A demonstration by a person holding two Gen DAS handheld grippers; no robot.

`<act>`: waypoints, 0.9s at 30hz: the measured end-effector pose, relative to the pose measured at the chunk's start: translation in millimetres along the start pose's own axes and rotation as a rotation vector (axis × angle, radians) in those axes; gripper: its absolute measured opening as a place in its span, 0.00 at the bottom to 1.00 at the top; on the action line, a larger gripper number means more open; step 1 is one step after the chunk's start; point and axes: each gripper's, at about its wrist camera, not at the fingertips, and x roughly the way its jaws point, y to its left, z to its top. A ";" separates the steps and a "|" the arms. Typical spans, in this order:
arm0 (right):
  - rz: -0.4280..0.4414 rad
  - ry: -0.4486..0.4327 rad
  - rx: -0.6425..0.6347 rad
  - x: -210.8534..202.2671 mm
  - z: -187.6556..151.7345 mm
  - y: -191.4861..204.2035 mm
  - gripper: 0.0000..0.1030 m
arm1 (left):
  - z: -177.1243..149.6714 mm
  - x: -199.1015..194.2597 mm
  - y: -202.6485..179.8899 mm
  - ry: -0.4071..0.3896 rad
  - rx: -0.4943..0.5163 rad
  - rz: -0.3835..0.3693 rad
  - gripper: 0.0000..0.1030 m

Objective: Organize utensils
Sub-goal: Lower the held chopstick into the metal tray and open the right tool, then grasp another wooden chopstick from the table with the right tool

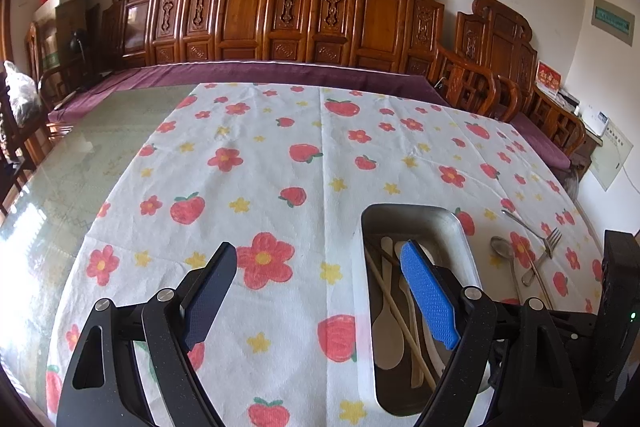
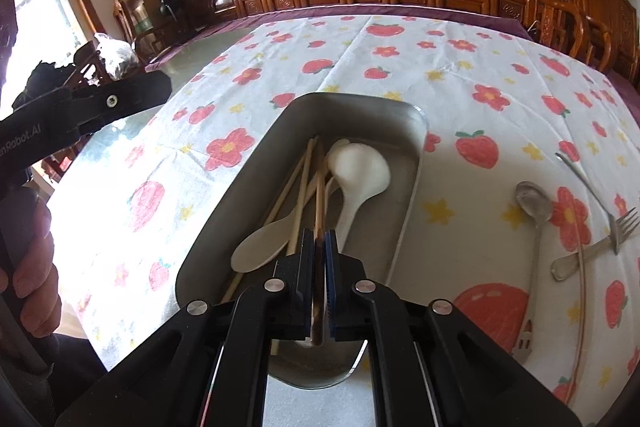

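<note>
A metal tray (image 2: 416, 131) lies on the flowered tablecloth and holds a white ladle (image 2: 360, 167), a pale rice paddle (image 2: 256, 247) and several wooden chopsticks (image 2: 296, 187). My right gripper (image 2: 319, 239) is shut on a wooden chopstick (image 2: 319, 195) and holds it over the tray, pointing into it. My left gripper (image 1: 320, 267) is open and empty, left of the tray (image 1: 452, 223), its right finger over the tray's contents. A metal spoon (image 2: 534, 203) and a fork (image 2: 592, 247) lie on the cloth right of the tray.
A second fork (image 2: 524, 341) and a thin metal utensil (image 2: 582, 179) lie near the spoon. Bare glass tabletop (image 1: 80, 155) lies left of the cloth. Carved wooden chairs (image 1: 256, 11) line the far side. The left gripper's body (image 2: 80, 107) shows at the left.
</note>
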 end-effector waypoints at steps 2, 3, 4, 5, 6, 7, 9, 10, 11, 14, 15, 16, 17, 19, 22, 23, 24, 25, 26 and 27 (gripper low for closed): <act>0.033 0.013 0.000 2.8 -2.9 1.8 0.10 | -0.7 0.3 0.3 0.001 -0.001 -0.001 0.78; 0.045 0.017 -0.002 3.9 -4.3 2.7 0.10 | -0.6 0.6 0.2 0.002 0.001 0.000 0.78; 0.051 0.018 -0.004 4.2 -5.3 4.3 0.11 | -0.5 0.5 0.2 0.002 0.002 0.000 0.78; 0.060 0.019 -0.007 4.5 -6.5 5.1 0.11 | -0.7 0.2 0.3 0.002 0.003 -0.001 0.78; 0.069 0.020 -0.009 4.7 -7.3 5.8 0.11 | -0.9 1.0 0.6 0.002 0.004 0.000 0.78; 0.074 0.023 -0.012 4.5 -8.0 6.9 0.11 | -1.3 1.4 0.6 0.003 0.006 0.000 0.78; 0.091 0.009 -0.017 1.3 -9.1 7.2 0.19 | -2.5 1.7 0.0 0.005 0.006 0.000 0.78; 0.094 -0.006 -0.018 -1.8 -9.1 6.4 0.22 | -2.3 1.7 -0.1 0.005 0.006 0.000 0.78; 0.095 -0.010 -0.020 -3.8 -9.2 5.5 0.22 | -2.5 1.9 -0.5 0.007 0.007 -0.001 0.78; 0.091 -0.035 -0.038 -13.9 -8.6 1.0 0.22 | -3.8 3.2 -6.1 0.012 0.017 -0.005 0.78; 0.084 -0.046 -0.047 -18.2 -9.3 -1.0 0.22 | -3.7 4.1 -8.6 0.013 0.020 -0.007 0.78; 0.076 -0.056 -0.054 -23.0 -10.2 -4.2 0.22 | -4.1 4.6 -11.2 0.015 0.021 -0.012 0.78; 0.066 -0.067 -0.059 -29.3 -11.6 -9.1 0.22 | -4.5 4.8 -14.4 0.016 0.024 -0.020 0.78; 0.046 -0.091 -0.058 -43.9 -15.3 -23.2 0.22 | -4.5 4.9 -21.4 0.015 0.037 -0.029 0.78; 0.000 -0.116 -0.049 -61.8 -19.7 -49.9 0.22 | -6.5 5.2 -35.9 0.015 0.062 -0.050 0.78; -0.018 -0.122 -0.046 -66.0 -21.0 -59.0 0.22 | -6.7 5.7 -40.3 0.016 0.070 -0.055 0.78; -0.038 -0.127 -0.045 -70.2 -22.1 -67.7 0.22 | -7.6 6.3 -46.8 0.016 0.082 -0.061 0.78; -0.064 -0.133 -0.044 -75.8 -23.9 -79.9 0.22 | -8.7 7.0 -52.6 0.018 0.092 -0.069 0.78; -0.081 -0.133 -0.042 -77.8 -24.8 -88.3 0.22 | -9.9 7.7 -59.1 0.020 0.102 -0.079 0.78; -0.103 -0.132 -0.036 -80.6 -26.5 -100.2 0.22 | -10.5 8.1 -63.9 0.021 0.109 -0.084 0.78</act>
